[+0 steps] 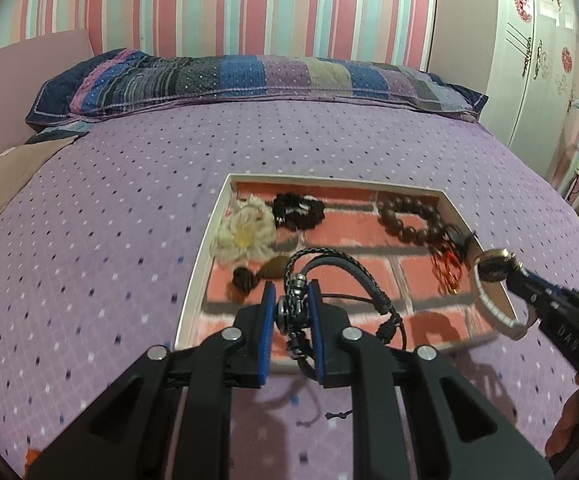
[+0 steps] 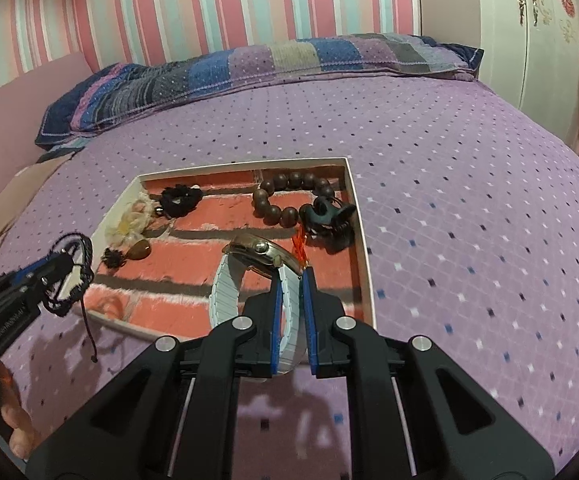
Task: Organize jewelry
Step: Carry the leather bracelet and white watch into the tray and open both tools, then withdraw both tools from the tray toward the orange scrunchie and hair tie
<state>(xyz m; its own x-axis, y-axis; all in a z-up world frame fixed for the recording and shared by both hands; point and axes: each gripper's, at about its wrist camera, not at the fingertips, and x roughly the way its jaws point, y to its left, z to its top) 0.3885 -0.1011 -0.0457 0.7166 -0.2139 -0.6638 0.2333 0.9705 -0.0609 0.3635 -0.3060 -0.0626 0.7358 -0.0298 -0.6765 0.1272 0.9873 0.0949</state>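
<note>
My left tongs (image 1: 292,312) pinch the limp braided black bracelet (image 1: 329,276) by its metal beads, my right tongs (image 2: 291,316) clamp the watch (image 2: 257,256) on its stiff-looking white strap, both above the near edge of the tray (image 2: 359,216) on the bed (image 2: 469,200).

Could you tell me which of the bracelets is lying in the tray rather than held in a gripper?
The brown wooden bead bracelet lies in the tray's far right corner; the black braided bracelet hangs from the left gripper.
</note>
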